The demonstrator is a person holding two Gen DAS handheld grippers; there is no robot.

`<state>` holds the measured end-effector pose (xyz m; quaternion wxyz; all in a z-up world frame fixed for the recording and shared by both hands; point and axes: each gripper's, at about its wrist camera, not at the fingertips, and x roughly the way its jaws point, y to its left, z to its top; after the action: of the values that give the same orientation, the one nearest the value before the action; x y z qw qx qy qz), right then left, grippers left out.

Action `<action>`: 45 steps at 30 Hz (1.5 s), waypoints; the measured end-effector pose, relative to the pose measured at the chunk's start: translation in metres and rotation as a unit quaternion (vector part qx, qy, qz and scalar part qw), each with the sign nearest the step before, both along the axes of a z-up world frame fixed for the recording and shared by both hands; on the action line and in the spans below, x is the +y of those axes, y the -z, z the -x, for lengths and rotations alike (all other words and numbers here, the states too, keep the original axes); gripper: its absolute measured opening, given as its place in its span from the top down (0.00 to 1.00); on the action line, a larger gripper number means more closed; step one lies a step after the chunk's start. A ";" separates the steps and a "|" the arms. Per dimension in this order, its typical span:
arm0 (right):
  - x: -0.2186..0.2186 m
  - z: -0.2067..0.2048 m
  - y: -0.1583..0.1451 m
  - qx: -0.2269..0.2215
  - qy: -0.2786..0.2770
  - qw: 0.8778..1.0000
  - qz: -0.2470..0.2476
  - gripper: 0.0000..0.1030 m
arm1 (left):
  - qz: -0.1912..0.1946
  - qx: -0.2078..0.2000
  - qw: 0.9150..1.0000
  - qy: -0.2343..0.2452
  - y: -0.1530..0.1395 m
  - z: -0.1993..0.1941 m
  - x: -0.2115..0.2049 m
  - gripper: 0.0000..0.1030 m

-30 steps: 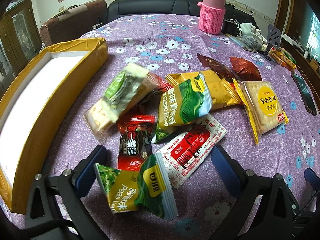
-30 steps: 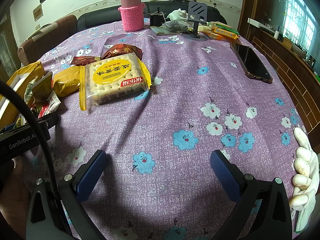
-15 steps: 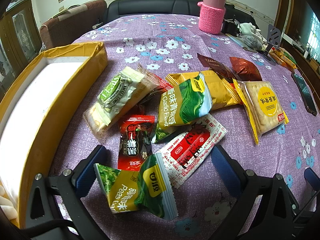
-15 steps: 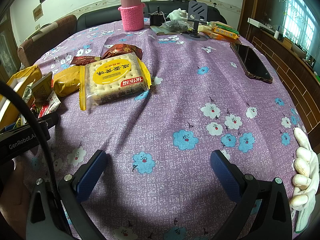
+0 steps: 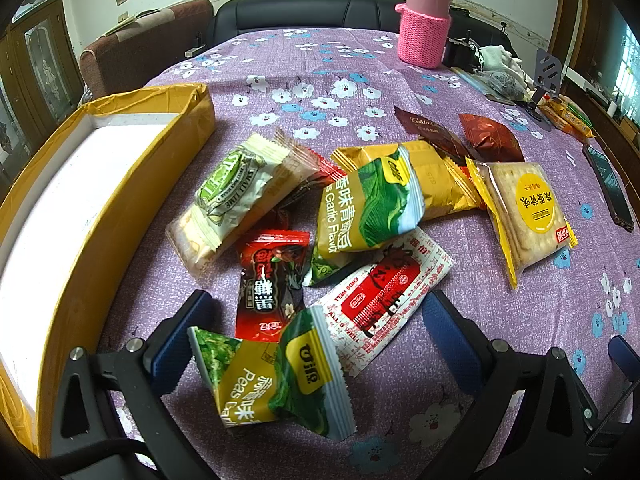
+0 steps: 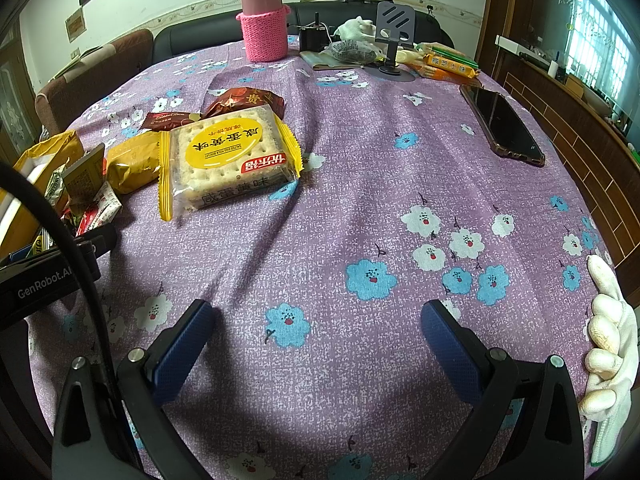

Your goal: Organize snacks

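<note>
Several snack packets lie in a loose pile on the purple flowered cloth. My left gripper (image 5: 316,340) is open over a green and yellow peas packet (image 5: 276,376), which lies between its fingers. Beyond it lie a red packet (image 5: 270,284), a red and white packet (image 5: 384,284), a second peas packet (image 5: 366,204) and a green and cream cracker packet (image 5: 236,196). A yellow biscuit packet (image 5: 528,212) lies at the right; it also shows in the right wrist view (image 6: 228,156). An empty yellow box (image 5: 80,208) stands left. My right gripper (image 6: 316,340) is open and empty over bare cloth.
A pink flask (image 5: 426,20) stands at the far side. A phone (image 6: 502,124) lies right, near a grey stand (image 6: 394,40) and more packets (image 6: 450,68). Brown wrappers (image 5: 488,138) lie behind the pile. A gloved hand (image 6: 610,344) rests at the right table edge.
The green and cream cracker packet has settled flat on the pile, and the yellow box has shifted a little. Both grippers have stayed still and open.
</note>
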<state>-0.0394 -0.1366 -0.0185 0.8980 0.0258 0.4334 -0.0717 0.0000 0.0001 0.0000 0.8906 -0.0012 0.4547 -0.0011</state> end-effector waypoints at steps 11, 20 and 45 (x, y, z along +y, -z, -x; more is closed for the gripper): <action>0.000 0.000 0.000 0.000 0.000 1.000 0.000 0.00 | 0.002 0.000 1.000 -0.029 0.001 -0.002 -0.005 0.00; 0.000 0.000 0.000 0.000 0.000 1.000 0.000 0.00 | 0.005 0.001 1.000 -0.027 0.001 -0.002 -0.003 0.00; 0.001 0.005 -0.004 0.001 0.003 1.000 0.017 0.07 | 0.076 -0.030 0.992 0.092 -0.064 0.069 0.031 0.16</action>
<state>-0.0444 -0.1356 -0.0144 0.8977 0.0122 0.4329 -0.0817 -0.0693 0.0313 0.0637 0.8972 -0.0267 0.4249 -0.1176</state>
